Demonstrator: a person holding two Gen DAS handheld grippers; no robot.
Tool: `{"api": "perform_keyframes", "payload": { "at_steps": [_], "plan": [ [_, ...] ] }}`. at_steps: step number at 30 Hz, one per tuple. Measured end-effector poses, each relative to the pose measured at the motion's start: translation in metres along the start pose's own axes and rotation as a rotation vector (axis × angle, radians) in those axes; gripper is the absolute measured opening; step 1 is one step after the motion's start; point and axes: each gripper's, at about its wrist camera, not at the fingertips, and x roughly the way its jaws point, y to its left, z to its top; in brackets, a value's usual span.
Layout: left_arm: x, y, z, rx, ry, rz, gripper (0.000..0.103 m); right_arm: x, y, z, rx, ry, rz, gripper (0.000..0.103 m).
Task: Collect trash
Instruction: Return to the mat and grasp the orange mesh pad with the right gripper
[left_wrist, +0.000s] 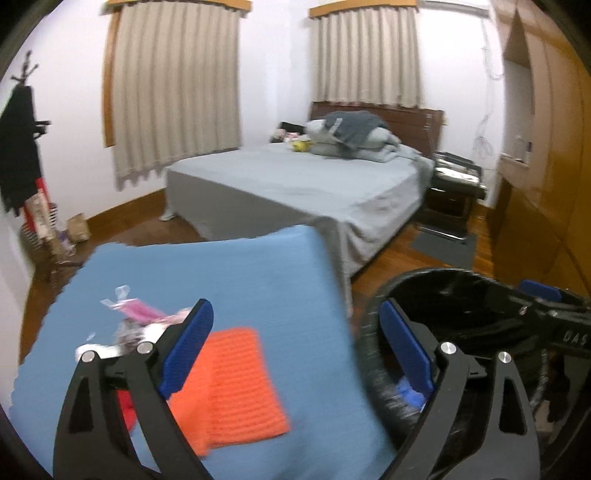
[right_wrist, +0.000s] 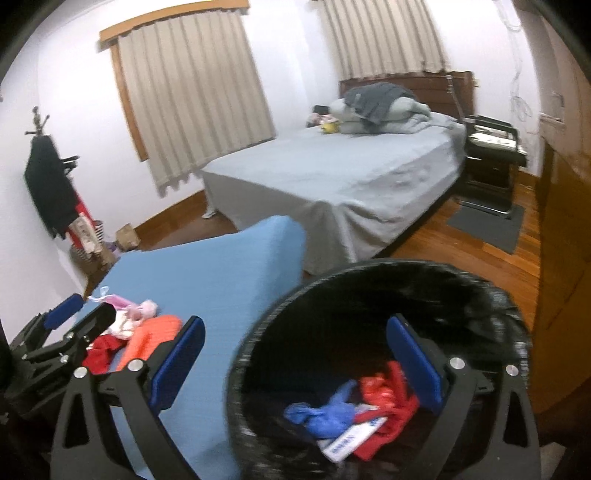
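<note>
My left gripper (left_wrist: 295, 347) is open and holds nothing; it hangs over the right edge of a blue-covered table (left_wrist: 240, 266). An orange cloth (left_wrist: 236, 384) lies under it. Pink and clear wrappers (left_wrist: 136, 314) and a red scrap (left_wrist: 125, 406) lie to its left. My right gripper (right_wrist: 295, 363) is open and empty above a black-lined bin (right_wrist: 369, 288). A blue wrapper (right_wrist: 325, 413), a red wrapper (right_wrist: 388, 391) and a white paper (right_wrist: 347, 443) lie inside. The right wrist view also shows the left gripper (right_wrist: 83, 314) beside the pink wrappers (right_wrist: 140, 308).
A grey bed (left_wrist: 295, 184) stands behind the table, with a dark nightstand (left_wrist: 454, 184) and a grey mat (left_wrist: 443, 247) to its right. A wooden wardrobe (left_wrist: 546, 166) fills the right side. A coat rack (left_wrist: 22, 147), a basket and a paper bag (left_wrist: 77, 229) stand by the left wall.
</note>
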Motion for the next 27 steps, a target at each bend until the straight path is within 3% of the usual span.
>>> {"api": "perform_keyframes", "payload": {
  "at_steps": [14, 21, 27],
  "plan": [
    [-0.015, 0.106, -0.033, -0.091, 0.043, 0.230, 0.089, 0.052, 0.116, -0.023, -0.158, 0.067, 0.178, 0.097],
    [-0.015, 0.132, -0.051, -0.128, 0.067, 0.265, 0.089, 0.087, 0.151, -0.050, -0.210, 0.148, 0.208, 0.091],
    [-0.010, 0.142, -0.059, -0.143, 0.088, 0.271, 0.089, 0.114, 0.160, -0.069, -0.224, 0.222, 0.210, 0.079]
  ]
}}
